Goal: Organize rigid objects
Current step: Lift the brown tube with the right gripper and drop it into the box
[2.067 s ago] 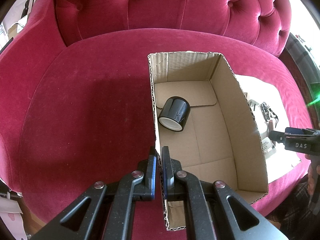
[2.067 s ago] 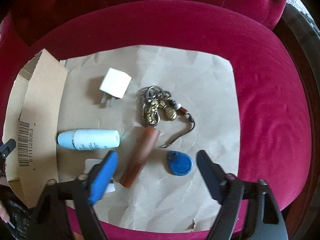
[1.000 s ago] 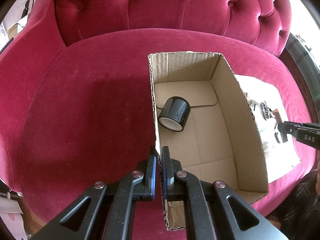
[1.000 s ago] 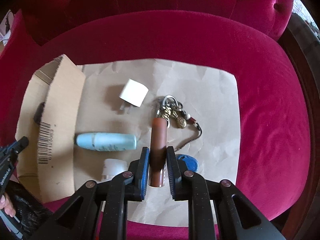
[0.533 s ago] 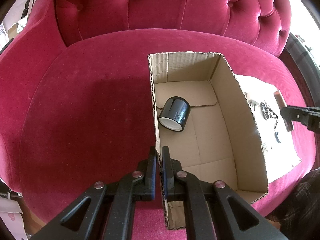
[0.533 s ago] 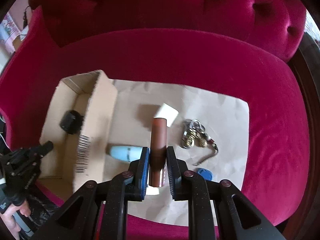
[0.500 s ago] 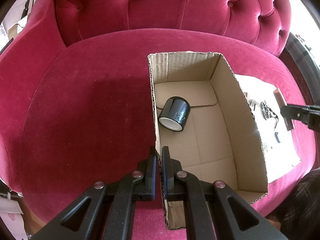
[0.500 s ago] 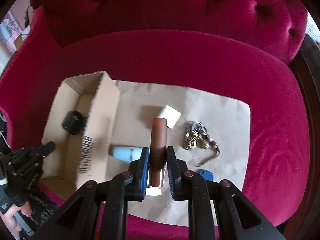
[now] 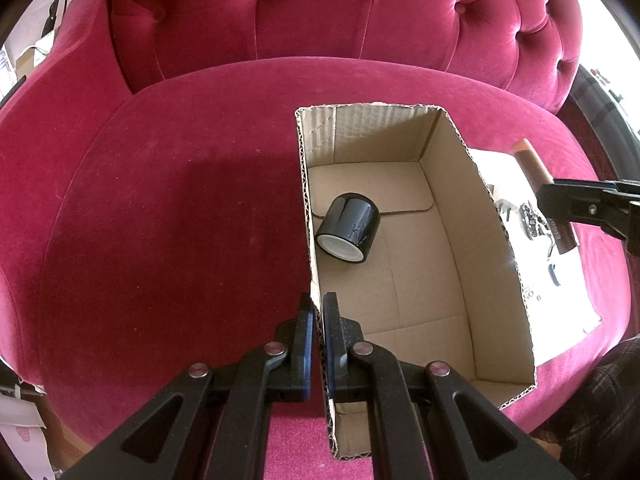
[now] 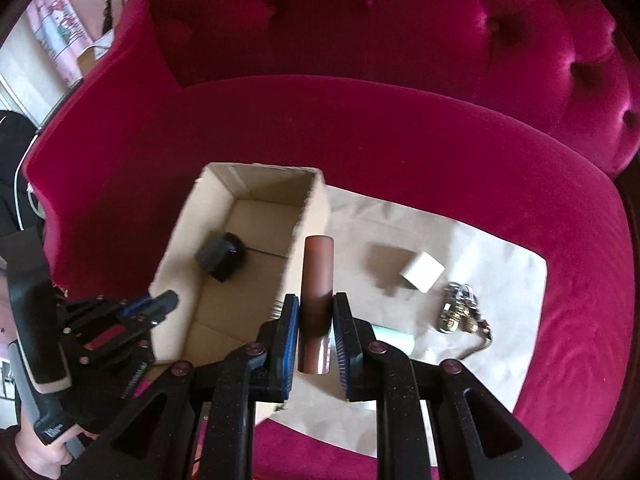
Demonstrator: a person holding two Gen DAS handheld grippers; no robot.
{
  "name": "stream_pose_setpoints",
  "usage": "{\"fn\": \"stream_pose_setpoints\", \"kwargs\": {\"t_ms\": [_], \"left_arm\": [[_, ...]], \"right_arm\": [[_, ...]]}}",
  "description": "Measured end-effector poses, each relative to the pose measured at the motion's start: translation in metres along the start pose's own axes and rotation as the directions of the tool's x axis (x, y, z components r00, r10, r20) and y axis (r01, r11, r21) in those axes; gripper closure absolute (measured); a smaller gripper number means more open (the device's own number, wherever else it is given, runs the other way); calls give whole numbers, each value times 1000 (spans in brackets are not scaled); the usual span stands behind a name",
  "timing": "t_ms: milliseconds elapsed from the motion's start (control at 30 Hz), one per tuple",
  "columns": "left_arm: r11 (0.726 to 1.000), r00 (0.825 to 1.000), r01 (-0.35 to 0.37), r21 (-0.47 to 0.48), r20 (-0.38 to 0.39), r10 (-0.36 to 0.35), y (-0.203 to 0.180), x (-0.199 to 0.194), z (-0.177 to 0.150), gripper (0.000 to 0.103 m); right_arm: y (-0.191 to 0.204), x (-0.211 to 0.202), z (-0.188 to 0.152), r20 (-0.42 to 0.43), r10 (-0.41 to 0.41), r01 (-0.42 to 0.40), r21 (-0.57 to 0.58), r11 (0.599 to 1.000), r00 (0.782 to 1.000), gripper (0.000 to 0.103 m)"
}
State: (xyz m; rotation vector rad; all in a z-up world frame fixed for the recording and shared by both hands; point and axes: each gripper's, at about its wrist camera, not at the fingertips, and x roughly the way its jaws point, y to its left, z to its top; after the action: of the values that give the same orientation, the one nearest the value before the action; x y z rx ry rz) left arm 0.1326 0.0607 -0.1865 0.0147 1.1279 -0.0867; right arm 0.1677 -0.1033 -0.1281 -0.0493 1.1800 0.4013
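An open cardboard box (image 9: 496,248) stands on the red sofa seat, with a black tape roll (image 9: 348,229) lying inside; both show in the right wrist view, box (image 10: 184,236) and roll (image 10: 221,255). My left gripper (image 9: 319,308) is shut on the box's left wall. My right gripper (image 10: 316,312) is shut on a brown cylinder (image 10: 317,280), held in the air beside the box's right wall; the cylinder shows at the right of the left wrist view (image 9: 534,164). A white charger (image 10: 423,272), a keychain (image 10: 460,314) and a pale blue tube (image 10: 394,338) lie on brown paper (image 10: 500,280).
The tufted sofa back (image 9: 320,20) rises behind the box. The sofa seat (image 9: 180,208) spreads left of the box. The paper's edge (image 9: 560,304) lies right of the box. A person's hand holds the left gripper's handle (image 10: 44,364).
My right gripper closed on the brown cylinder, lifted it off the paper and carried it up and left toward the box. The left gripper has kept its hold on the box wall.
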Motion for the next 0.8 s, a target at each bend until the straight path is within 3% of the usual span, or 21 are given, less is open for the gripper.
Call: {"fn": "stream_pose_setpoints", "kwargs": {"t_ms": [800], "left_arm": [[1000, 1000, 3, -3, -1, -3, 0, -1, -1, 98]], "right_arm": [[45, 38, 12, -64, 91, -96, -76, 992, 994, 86]]}}
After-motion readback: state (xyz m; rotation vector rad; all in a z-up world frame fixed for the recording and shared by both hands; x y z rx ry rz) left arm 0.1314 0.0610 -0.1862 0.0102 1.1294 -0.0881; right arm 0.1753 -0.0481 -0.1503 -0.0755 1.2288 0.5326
